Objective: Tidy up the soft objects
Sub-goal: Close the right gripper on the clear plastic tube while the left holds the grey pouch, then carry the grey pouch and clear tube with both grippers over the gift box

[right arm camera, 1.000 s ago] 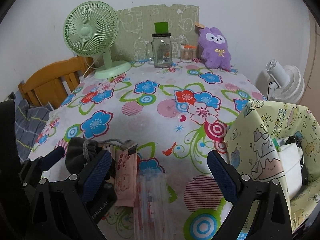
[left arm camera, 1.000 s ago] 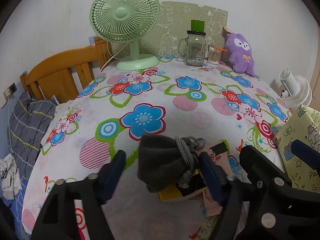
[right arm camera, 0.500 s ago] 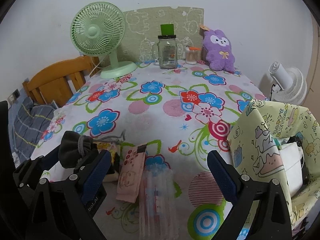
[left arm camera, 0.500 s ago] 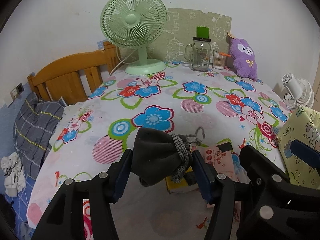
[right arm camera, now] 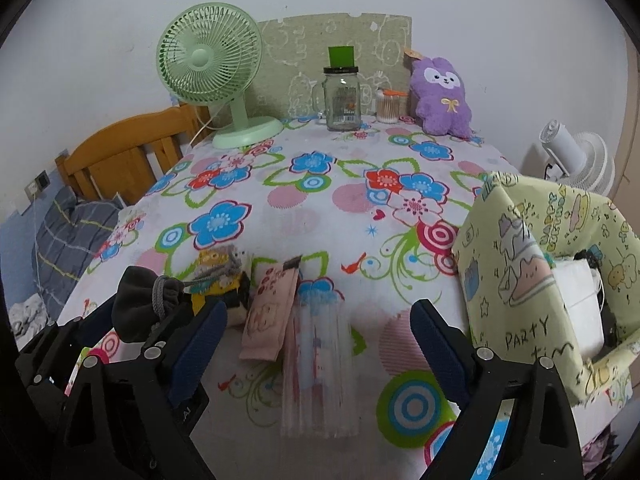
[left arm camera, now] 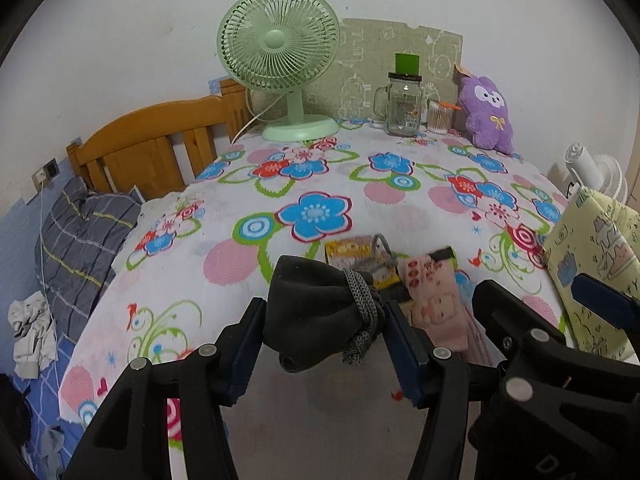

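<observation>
My left gripper [left arm camera: 320, 332] is shut on a dark grey drawstring pouch [left arm camera: 312, 312] and holds it lifted above the near edge of the floral tablecloth [left arm camera: 280, 184]; the pouch also shows in the right wrist view [right arm camera: 140, 300]. My right gripper [right arm camera: 316, 332] is open and empty, above a clear plastic packet [right arm camera: 320, 360]. A pink packet [right arm camera: 268, 312] and a yellow minion item [right arm camera: 216, 276] lie on the cloth beside the pouch. A yellow cartoon-print fabric bin [right arm camera: 552, 272] stands at the right with white items inside.
A green fan [right arm camera: 212, 68], a glass jar [right arm camera: 342, 100], a cotton-swab cup [right arm camera: 388, 108] and a purple plush [right arm camera: 440, 96] stand along the table's far edge. A wooden headboard [left arm camera: 152, 152] and plaid bedding [left arm camera: 80, 240] are to the left. A white fan [right arm camera: 580, 160] is at the right.
My left gripper closed on the grey pouch and lifted it off the yellow item and the packets. My right gripper stayed open and drew back a little.
</observation>
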A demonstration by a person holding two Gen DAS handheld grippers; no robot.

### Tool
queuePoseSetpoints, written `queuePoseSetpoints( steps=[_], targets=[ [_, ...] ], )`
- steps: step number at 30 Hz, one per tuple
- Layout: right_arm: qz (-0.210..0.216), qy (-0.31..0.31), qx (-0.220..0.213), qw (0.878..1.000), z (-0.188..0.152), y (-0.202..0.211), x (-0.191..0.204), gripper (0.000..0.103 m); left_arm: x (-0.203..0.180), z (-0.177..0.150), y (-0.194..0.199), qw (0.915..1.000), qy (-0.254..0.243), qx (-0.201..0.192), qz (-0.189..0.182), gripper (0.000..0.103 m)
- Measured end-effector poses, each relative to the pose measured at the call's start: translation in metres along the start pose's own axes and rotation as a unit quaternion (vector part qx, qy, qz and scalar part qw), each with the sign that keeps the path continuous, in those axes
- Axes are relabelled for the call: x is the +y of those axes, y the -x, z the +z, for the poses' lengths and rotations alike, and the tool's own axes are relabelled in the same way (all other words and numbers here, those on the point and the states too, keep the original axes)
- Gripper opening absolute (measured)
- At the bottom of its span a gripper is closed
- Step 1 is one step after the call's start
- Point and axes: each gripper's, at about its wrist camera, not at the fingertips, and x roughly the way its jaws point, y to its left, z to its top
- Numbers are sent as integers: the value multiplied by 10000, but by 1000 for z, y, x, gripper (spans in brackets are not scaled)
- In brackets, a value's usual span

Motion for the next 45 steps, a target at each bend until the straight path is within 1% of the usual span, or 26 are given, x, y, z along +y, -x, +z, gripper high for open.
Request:
queuePoseSetpoints(
  steps=[5, 10, 12, 17, 19, 21, 23, 24, 25, 26, 31, 35, 40, 45],
  targets=[
    [45, 48, 163, 9998, -11, -5, -2, 88, -7, -14, 0, 9999, -22, 137, -47, 60],
    [70, 97, 438, 9990, -21, -14, -3, 77, -15, -24, -3, 9995, -63, 271, -120, 60],
    [94, 95, 526, 9985, -24, -19, -4, 76, -17, -27, -5, 9994, -85, 314, -117, 60],
    [176, -83, 686, 9975, -25, -29, -7, 74, -20, -29, -7, 9995, -175, 262, -39, 60],
    [201, -150, 781, 9966, -25, -35, -7, 66, -22, -29, -8, 9994, -256, 240, 3, 60],
    [220, -184, 857, 9959, -25, -39, -6, 61, -23, -30, -10, 9992, -298, 263, 27, 60],
    [196, -155, 885, 9958, -25, -42, -5, 59, -22, -29, -13, 9992, -259, 314, -21, 60],
    [195, -137, 891, 9957, -24, -43, -5, 55, -21, -28, -14, 9991, -247, 333, -45, 60],
    [192, -133, 890, 9958, -23, -43, -5, 48, -21, -28, -15, 9991, -220, 363, -86, 60],
    [189, -130, 898, 9957, -22, -44, -4, 44, -20, -27, -16, 9990, -202, 390, -116, 60],
    [172, -100, 870, 9960, -19, -42, -4, 34, -20, -24, -18, 9986, -163, 457, -220, 60],
    [127, -69, 797, 9967, -16, -38, -6, 32, -22, -20, -15, 9984, -144, 457, -304, 60],
    [119, -94, 644, 9978, -10, -27, -10, 31, -25, -14, -6, 9985, -142, 352, -382, 60],
    [158, -35, 440, 9989, -1, -11, -9, 31, -25, -4, 6, 9990, -75, 233, -382, 60]
  ],
)
